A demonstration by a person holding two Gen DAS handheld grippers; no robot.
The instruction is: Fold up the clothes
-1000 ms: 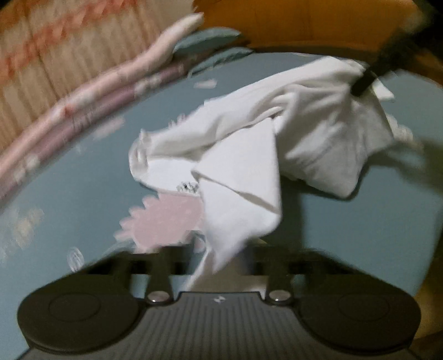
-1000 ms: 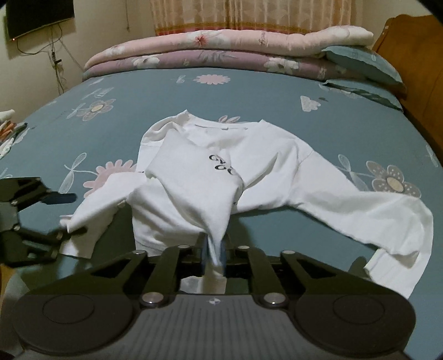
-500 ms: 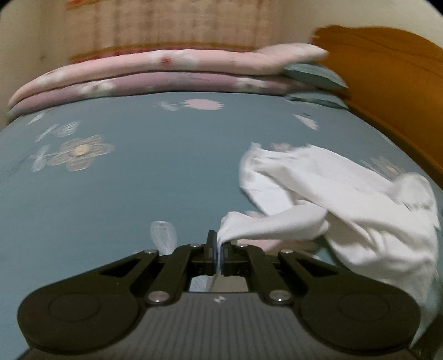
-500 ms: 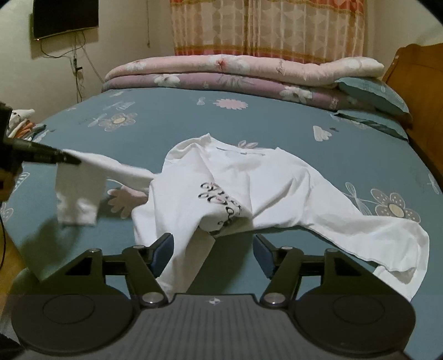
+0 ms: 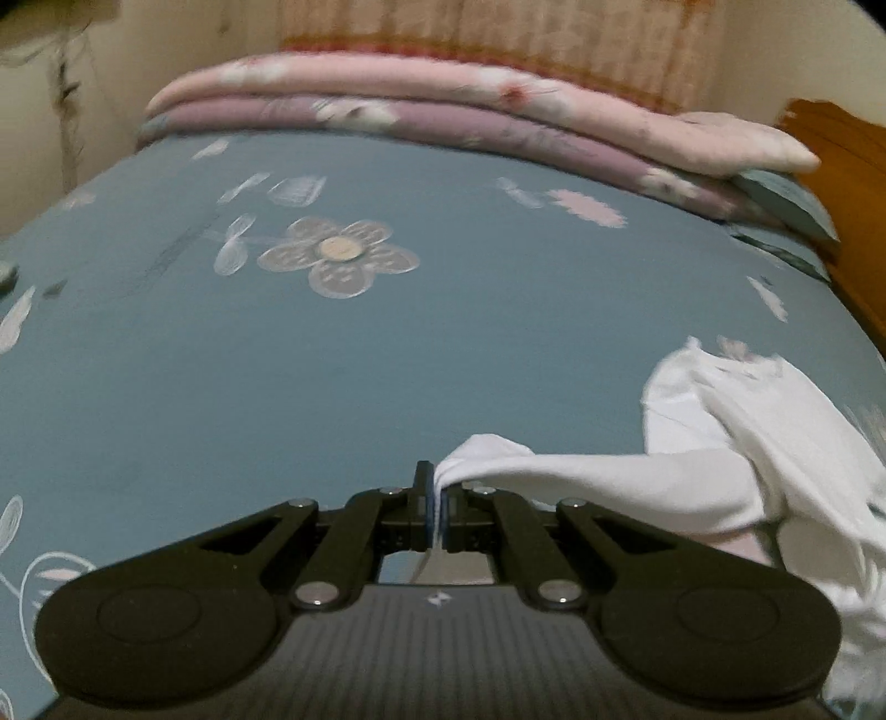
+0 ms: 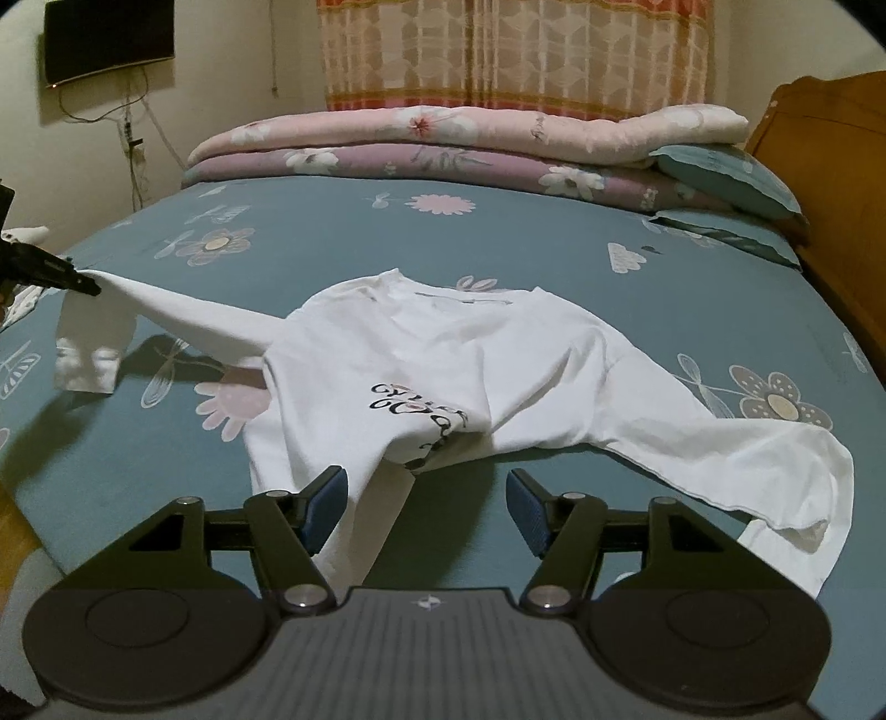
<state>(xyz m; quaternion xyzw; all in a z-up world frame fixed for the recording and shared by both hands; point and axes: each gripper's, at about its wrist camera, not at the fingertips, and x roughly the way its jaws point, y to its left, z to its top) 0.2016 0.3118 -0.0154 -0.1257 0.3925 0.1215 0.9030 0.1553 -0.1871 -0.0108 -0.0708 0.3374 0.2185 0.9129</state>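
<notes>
Room: a bedroom with a patterned curtain [image 6: 487, 55] behind the bed, a dark wall-mounted screen [image 6: 108, 39] at upper left and a wooden headboard [image 6: 830, 144] at right.
Surface: a teal bedsheet [image 6: 332, 232] printed with flowers covers the bed; two folded quilts [image 6: 443, 144], pink over mauve, lie along the far edge beside teal pillows [image 6: 725, 171].
Garment: a white long-sleeved shirt [image 6: 443, 354] with dark lettering on the chest lies near the middle of the bed, collar toward the quilts, its body rumpled and partly bunched.
Left sleeve: drawn out sideways and lifted off the sheet, its cuff end hanging down [image 6: 88, 343].
Right sleeve: sprawled toward the near right edge, creased, with its cuff [image 6: 797, 531] curled over.
Left gripper: the left gripper [image 5: 437, 498] is clamped tight on the sleeve fabric, which trails away to the right toward the shirt body.
Right gripper: the right gripper [image 6: 426, 504] has just been opening; its blue pads stand well apart, and a fold of the hem lies between them, lying against the left pad but not clamped.
Progress: early, by my reading. The shirt is being spread out, and no fold is in place.
Left to do: flatten the body, straighten the right sleeve, then fold the sleeves in and double the body over.
</notes>
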